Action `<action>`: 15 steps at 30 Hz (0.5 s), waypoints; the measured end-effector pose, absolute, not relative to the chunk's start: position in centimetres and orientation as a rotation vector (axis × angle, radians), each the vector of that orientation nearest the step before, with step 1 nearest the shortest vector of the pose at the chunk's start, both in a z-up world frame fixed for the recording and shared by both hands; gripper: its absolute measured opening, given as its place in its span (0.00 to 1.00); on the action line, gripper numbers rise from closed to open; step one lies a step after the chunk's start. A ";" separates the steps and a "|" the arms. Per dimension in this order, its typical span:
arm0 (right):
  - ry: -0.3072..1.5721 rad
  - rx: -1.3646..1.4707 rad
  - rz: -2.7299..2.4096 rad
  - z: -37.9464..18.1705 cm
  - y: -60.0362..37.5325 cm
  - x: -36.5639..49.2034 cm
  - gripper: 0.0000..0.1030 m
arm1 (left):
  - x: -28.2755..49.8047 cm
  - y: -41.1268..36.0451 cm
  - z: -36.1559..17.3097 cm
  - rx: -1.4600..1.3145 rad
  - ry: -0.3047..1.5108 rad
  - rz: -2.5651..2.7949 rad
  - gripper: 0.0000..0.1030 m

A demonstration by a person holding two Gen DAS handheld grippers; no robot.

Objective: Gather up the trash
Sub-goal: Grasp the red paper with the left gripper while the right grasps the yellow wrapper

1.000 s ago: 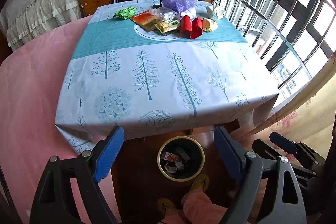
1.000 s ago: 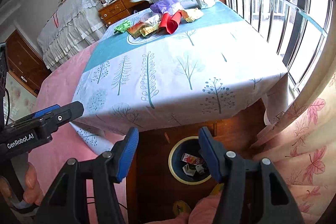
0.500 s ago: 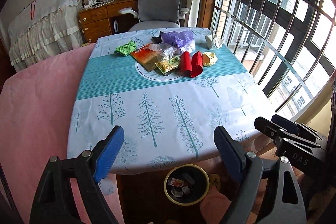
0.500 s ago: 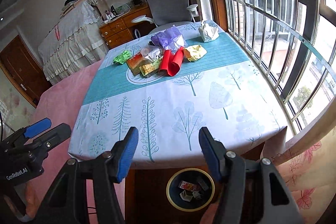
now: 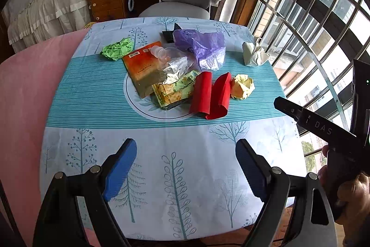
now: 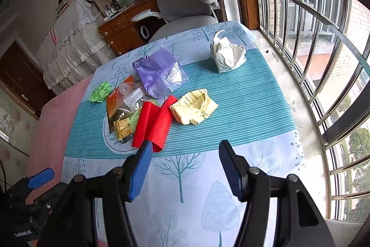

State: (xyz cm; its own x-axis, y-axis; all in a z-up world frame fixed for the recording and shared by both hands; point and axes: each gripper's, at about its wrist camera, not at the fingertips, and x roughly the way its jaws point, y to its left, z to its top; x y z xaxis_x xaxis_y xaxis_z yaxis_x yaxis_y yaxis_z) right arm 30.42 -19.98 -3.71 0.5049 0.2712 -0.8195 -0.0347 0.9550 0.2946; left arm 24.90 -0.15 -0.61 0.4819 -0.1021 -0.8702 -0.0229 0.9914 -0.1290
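The small black object [image 5: 170, 35] lies half hidden behind the crumpled purple plastic bag [image 5: 203, 48]; print on the orange foil packet [image 5: 143, 68] is unreadable.

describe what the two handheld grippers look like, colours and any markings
Both are black plastic clamp-style frames with silver pivot bolts and blue pads on the fingers. The left gripper and the right gripper look alike. Seen from the side, the right one bears white "DAS" lettering; the left one reads "GenRobot.AI".

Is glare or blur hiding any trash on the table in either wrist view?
Left wrist view: sharp, window blown out at right, red paper and purple bag clear. Right wrist view: sharp, even daylight, yellow wrapper readable; fisheye bends the window bars.
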 end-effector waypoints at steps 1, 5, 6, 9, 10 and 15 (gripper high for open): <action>1.044 0.255 0.193 -4.4 -20.5 31.9 0.58 | 26.4 -0.8 -1.3 -0.136 1.086 -0.039 0.84; 1.103 0.297 0.205 -7.2 -22.2 36.8 0.58 | 31.8 -3.2 -4.6 -0.156 1.171 -0.016 0.84; 1.117 0.324 0.213 -8.0 -22.6 37.8 0.58 | 32.9 -3.8 -5.4 -0.155 1.187 -0.011 0.84; 1.160 0.376 0.254 -10.0 -23.0 40.2 0.58 | 35.3 -5.0 -7.7 -0.138 1.236 0.003 0.84; 1.174 0.375 0.267 -10.7 -22.9 40.7 0.58 | 35.9 -5.2 -8.5 -0.135 1.253 0.005 0.84; 1.236 0.355 0.351 -12.8 -22.1 42.3 0.58 | 38.4 -6.0 -11.2 -0.131 1.318 0.014 0.83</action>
